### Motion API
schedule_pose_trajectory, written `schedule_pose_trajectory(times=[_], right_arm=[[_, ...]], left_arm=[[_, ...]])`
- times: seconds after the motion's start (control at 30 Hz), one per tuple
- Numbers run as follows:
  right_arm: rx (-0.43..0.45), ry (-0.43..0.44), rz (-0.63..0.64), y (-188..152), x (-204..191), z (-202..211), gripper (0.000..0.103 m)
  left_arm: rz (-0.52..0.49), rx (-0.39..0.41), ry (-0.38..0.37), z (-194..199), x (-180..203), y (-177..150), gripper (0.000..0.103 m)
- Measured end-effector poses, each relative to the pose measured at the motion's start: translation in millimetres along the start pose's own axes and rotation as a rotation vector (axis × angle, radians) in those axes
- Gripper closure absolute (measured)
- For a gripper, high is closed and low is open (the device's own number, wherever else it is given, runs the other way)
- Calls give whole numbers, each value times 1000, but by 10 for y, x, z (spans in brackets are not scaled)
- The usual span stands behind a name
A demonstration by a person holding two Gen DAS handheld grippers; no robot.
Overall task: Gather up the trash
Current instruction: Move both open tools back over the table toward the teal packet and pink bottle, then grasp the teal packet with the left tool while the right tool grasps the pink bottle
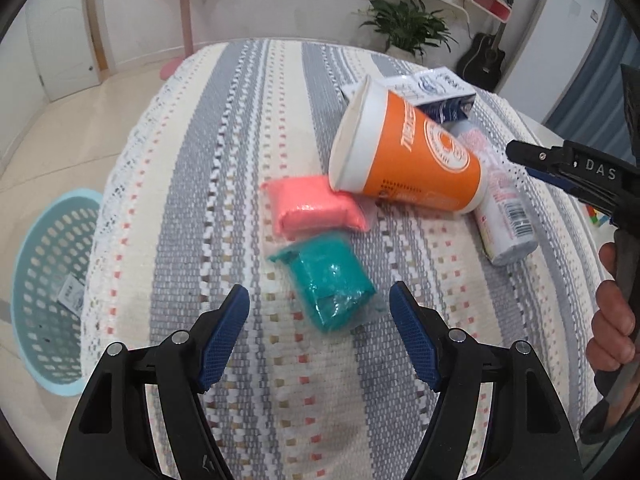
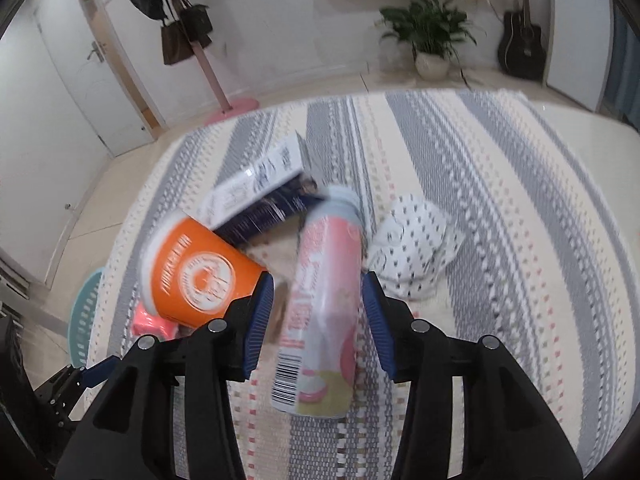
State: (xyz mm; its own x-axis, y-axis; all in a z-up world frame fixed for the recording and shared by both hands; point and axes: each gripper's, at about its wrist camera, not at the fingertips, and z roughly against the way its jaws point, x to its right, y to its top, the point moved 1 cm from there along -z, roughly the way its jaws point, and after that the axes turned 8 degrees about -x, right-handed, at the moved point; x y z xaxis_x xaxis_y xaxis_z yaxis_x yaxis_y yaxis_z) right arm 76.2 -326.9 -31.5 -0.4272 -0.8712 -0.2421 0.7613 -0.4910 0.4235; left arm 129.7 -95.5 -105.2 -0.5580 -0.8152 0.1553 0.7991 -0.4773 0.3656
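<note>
Trash lies on a striped tablecloth. A teal packet lies just ahead of my open left gripper, between its fingertips but apart from them. Behind it lie a pink packet, a tipped orange paper cup, a white and navy carton and a pink and white can. In the right wrist view my open right gripper straddles the can; the pads stand beside it, contact unclear. The cup and carton lie to its left.
A light blue perforated basket stands on the floor left of the table, with a paper scrap inside. A crumpled white patterned wrapper lies right of the can. A coat stand, potted plant and guitar stand by the far wall.
</note>
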Motion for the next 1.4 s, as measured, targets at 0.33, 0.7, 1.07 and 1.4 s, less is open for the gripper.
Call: schedule_pose_trajectory(times=[0.33,0.7,1.07,1.4], right_arm=[[-85,26,-52,-83,24,-275,59],[-111,17,-57,-56,-67,-353,56],[-172,87,-104,-81,-4,-519,56],[-88,145,-168,-122,284,-241,57]], left_arm=[[9,-17,-5,-118,23,22,32],[86,-4,-43,-121,-41,97,32],[38,-2,55,-148,32,138,64],[38,78,-3,92,-90,60,68]])
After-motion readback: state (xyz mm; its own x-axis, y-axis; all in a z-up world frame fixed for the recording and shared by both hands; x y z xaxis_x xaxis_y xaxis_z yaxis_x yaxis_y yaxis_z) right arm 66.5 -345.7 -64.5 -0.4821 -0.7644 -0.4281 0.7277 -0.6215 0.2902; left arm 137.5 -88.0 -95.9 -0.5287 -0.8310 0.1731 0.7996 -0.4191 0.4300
